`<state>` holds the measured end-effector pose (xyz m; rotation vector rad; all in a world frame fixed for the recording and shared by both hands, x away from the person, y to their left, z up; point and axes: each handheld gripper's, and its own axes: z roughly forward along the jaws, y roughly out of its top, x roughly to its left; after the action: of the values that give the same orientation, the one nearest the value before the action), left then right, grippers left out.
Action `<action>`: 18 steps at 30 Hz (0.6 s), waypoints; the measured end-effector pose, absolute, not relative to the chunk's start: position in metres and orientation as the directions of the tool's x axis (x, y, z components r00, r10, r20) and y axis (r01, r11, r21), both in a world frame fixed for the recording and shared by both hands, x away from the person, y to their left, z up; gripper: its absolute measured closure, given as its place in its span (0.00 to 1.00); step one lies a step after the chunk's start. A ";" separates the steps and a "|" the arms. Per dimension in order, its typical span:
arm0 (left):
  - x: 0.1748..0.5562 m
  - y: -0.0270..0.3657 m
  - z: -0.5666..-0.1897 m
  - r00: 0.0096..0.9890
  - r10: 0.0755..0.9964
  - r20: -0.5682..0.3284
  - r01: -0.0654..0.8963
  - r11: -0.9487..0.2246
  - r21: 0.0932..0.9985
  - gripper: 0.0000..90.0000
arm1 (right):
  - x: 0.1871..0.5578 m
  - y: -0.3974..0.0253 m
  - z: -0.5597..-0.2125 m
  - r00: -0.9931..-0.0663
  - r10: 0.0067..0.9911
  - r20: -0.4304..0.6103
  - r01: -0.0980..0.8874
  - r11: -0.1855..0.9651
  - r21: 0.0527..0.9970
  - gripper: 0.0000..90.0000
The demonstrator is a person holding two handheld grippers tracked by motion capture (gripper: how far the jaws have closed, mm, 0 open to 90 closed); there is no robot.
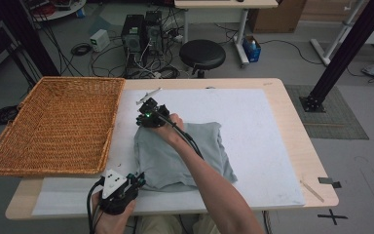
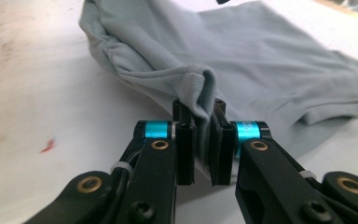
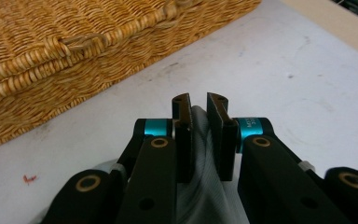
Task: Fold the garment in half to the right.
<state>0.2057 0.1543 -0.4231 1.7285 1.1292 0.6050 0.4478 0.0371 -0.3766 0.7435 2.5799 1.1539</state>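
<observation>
A folded grey garment (image 1: 180, 153) lies on the table just beside a wicker basket (image 1: 53, 126). Each tool, left (image 2: 200, 112) and right (image 3: 200, 112), pinches an edge nearest the basket; likely next, lifting it basketward together.

Hand-held gripper (image 2: 200, 123) pinching grey shirt (image 2: 261, 60) hem.

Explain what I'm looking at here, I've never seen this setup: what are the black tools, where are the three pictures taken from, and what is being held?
A person works at a table with a two-jaw tool in each hand. The high view looks down from above; the other two views ride on the tools. On the white mat lie a folded grey garment and a wicker basket. The left hand-held gripper pinches the garment's near corner; the right hand-held gripper pinches its far corner, beside the basket.
</observation>
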 end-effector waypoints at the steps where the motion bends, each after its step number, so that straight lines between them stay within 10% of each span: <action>1: 0.207 0.149 -0.422 0.460 0.884 -0.088 0.412 -0.125 0.903 0.92 | 0.448 0.032 -0.374 -0.846 0.534 0.006 0.357 0.557 0.750 0.92; 18: 0.235 0.040 -0.417 0.641 0.763 -0.086 0.368 -0.207 0.906 0.92 | 0.450 -0.106 -0.358 -0.753 0.658 0.001 0.413 0.472 0.779 0.91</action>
<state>0.2352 0.0397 -0.4169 1.8146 0.9073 0.4712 0.4500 -0.1061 -0.3583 0.9108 2.4242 1.1603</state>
